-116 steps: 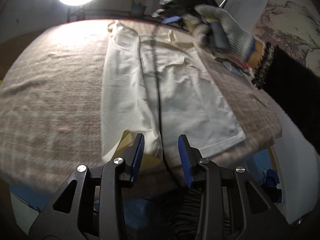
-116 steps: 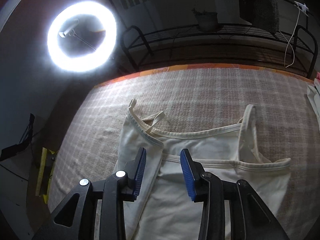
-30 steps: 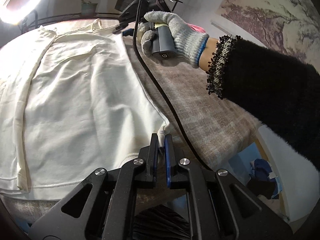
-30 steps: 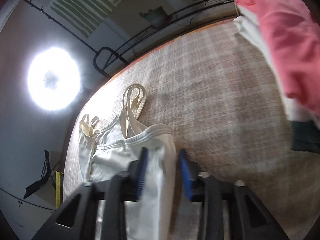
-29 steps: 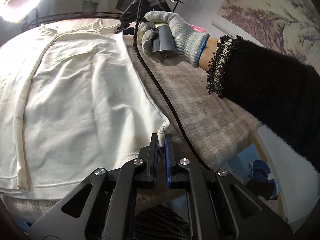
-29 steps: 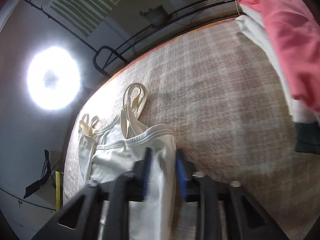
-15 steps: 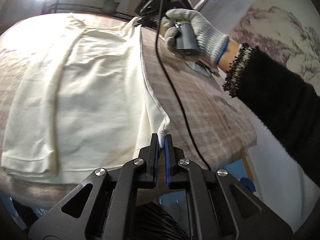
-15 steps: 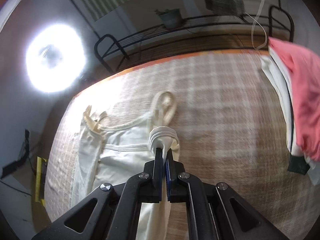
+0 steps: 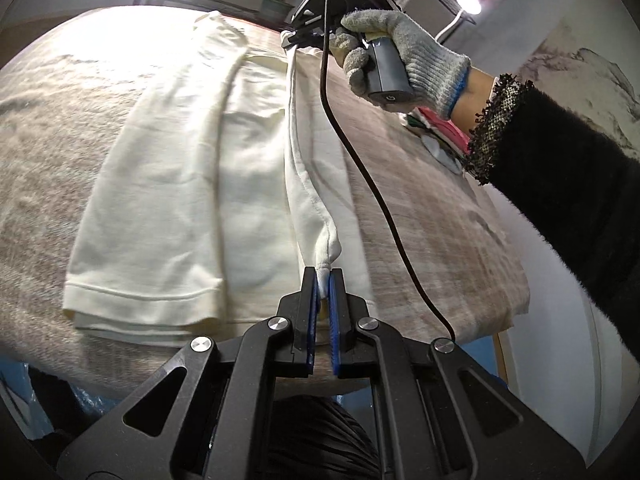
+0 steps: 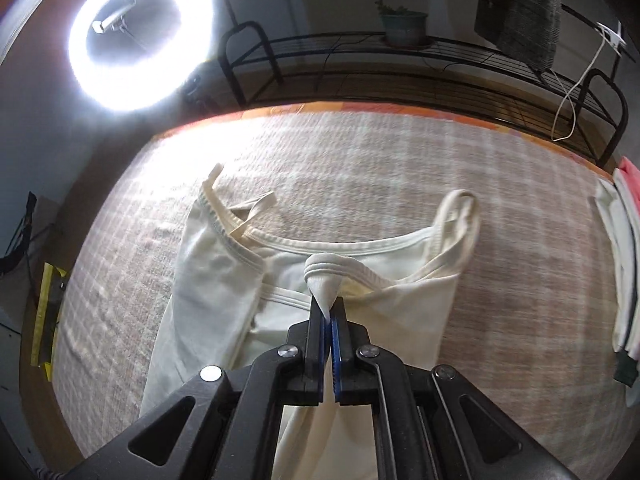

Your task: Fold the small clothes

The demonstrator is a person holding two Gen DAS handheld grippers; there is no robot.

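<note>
One garment on the desk point(image 9: 48, 128): a cream camisole point(image 9: 180, 168) with thin straps, lying lengthwise on the plaid cloth cover, its hem toward the near edge in the left wrist view. Two tools, both clamped on it. Left tool point(image 9: 324, 280): jaws pressed together on the hem corner at the camisole's right side, that corner lifted off the cloth into a peak. Right tool point(image 10: 329, 312): jaws pressed together on a pinch of the ribbed neckline band near the far end, the band bunched into a small hood above the tips. The camisole's left long side is already folded inward, leaving a doubled strip along that side; the right side edge is drawn up into a raised ridge between the two grips. One strap loop point(image 10: 460, 224) lies flat toward the far right, the other strap point(image 10: 248, 210) crossed at far left. The gloved right hand point(image 9: 404, 60) and a black cable point(image 9: 360, 160) hang over the desk's right half. One stack of folded clothes point(image 10: 624, 264) at the right edge, pink on top. One ring light point(image 10: 140, 36) and a black metal rack point(image 10: 420, 64) behind the far edge.
</note>
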